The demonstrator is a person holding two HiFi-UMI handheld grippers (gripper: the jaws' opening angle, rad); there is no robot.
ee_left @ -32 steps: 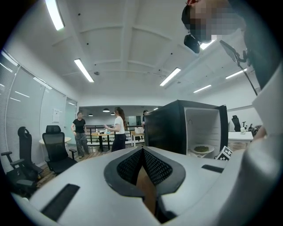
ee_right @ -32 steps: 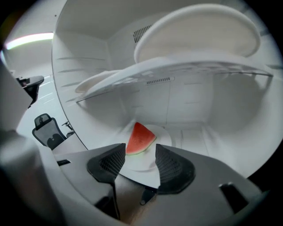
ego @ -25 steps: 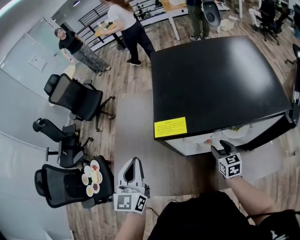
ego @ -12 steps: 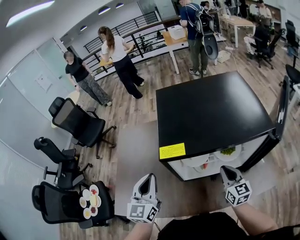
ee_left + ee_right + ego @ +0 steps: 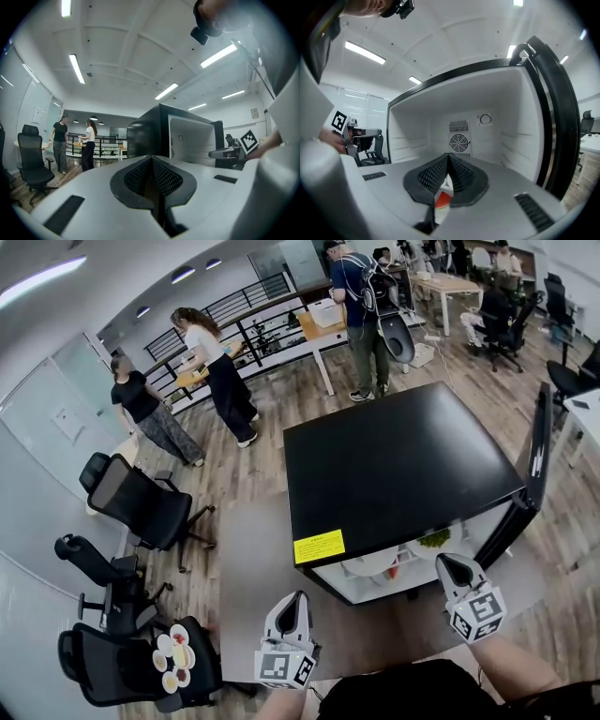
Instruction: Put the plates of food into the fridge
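The left gripper (image 5: 296,604), clenched empty, is hovering left of the fridge (image 5: 394,465), while the right gripper (image 5: 452,566), jaws just closing on nothing, is facing its open front; the unstored plates (image 5: 172,664) are lying on a chair (image 5: 101,667) farther left, nearer the left gripper.

The fridge (image 5: 394,465) is showing glossy black outside, white inside, with a yellow label (image 5: 319,547), and its white plates (image 5: 370,564) are carrying green food (image 5: 434,540). The left gripper (image 5: 298,600) and right gripper (image 5: 450,565) are looking pale grey with black-and-white square markers (image 5: 476,610). The chairs (image 5: 141,507) are showing black against a brown wood-grain floor (image 5: 253,465), one bearing white dishes (image 5: 171,662) of red and yellow.
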